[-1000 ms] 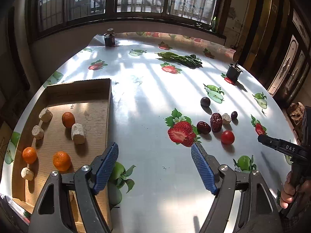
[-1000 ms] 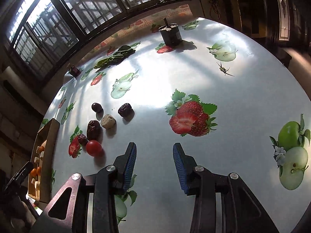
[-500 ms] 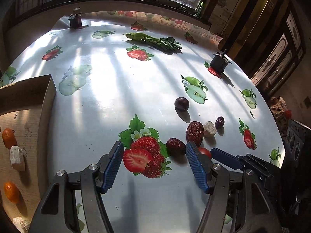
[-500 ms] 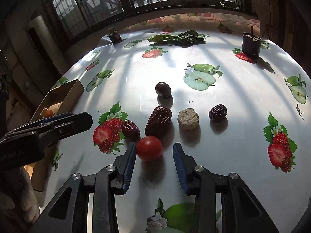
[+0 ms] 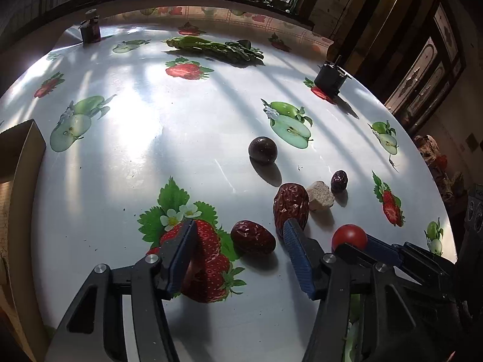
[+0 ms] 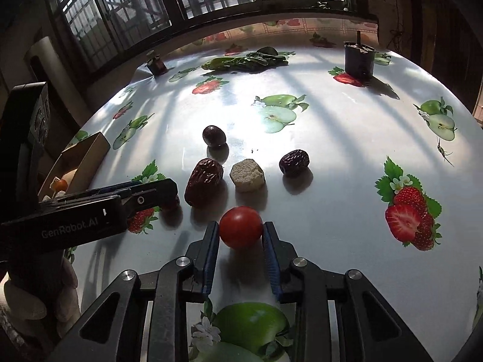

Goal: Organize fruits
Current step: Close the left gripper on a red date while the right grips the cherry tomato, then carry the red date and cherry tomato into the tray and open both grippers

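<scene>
Right gripper (image 6: pixel 241 242), jaws parted, brackets round red tomato (image 6: pixel 240 227), contact unclear; left gripper (image 5: pixel 238 256) gapes around wrinkled dark-red date (image 5: pixel 253 237); brown cardboard box (image 5: pixel 21 163) cropped at the edge.

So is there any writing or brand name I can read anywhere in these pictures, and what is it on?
"GenRobot.AI": pale lettering on the side of the black left tool, seen from the right wrist view.
Nothing else is readable: the white fruit-print tablecloth carries pictures only, and the small dark bottle near the window is too blurred to show any label.
</scene>
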`<state>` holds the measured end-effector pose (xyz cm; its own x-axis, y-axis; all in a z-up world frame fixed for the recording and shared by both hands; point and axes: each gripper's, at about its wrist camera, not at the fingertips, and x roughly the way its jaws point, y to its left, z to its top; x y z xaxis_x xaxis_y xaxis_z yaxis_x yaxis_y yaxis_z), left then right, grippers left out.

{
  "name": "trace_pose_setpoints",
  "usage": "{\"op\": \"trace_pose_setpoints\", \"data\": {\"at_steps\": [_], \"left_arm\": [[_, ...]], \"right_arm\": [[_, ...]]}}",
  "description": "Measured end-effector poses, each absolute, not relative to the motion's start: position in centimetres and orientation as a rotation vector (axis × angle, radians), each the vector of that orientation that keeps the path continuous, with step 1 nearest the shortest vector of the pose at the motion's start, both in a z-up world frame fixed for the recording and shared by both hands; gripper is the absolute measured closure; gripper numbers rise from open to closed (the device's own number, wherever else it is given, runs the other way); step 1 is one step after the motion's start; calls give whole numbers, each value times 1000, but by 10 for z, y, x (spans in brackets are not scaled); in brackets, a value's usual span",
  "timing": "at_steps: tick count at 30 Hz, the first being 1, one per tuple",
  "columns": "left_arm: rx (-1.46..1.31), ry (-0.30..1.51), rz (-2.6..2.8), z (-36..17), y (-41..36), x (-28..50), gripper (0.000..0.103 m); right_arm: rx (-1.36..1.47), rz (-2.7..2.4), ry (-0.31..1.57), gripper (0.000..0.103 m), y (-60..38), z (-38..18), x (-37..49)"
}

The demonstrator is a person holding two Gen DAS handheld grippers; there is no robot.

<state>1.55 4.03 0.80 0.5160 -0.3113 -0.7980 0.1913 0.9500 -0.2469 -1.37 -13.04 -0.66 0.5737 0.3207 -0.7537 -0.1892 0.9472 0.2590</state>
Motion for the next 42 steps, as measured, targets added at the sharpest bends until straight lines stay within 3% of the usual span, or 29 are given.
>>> {"op": "trace_pose_setpoints", "data": {"at_steps": [6, 21, 32, 42], "left_arm": [[-60, 949, -344, 6, 29, 9, 72], [-155, 866, -293, 36, 61, -30, 72], [-313, 786, 8, 67, 210, -101, 72], [-366, 818, 239, 45, 304, -134, 72]], "right_arm": [[212, 299, 914, 72, -136, -8, -11], [197, 245, 827, 72, -139, 1, -18], [191, 283, 812, 72, -123, 23, -44], [53, 576, 800, 71, 11, 66, -81]]}}
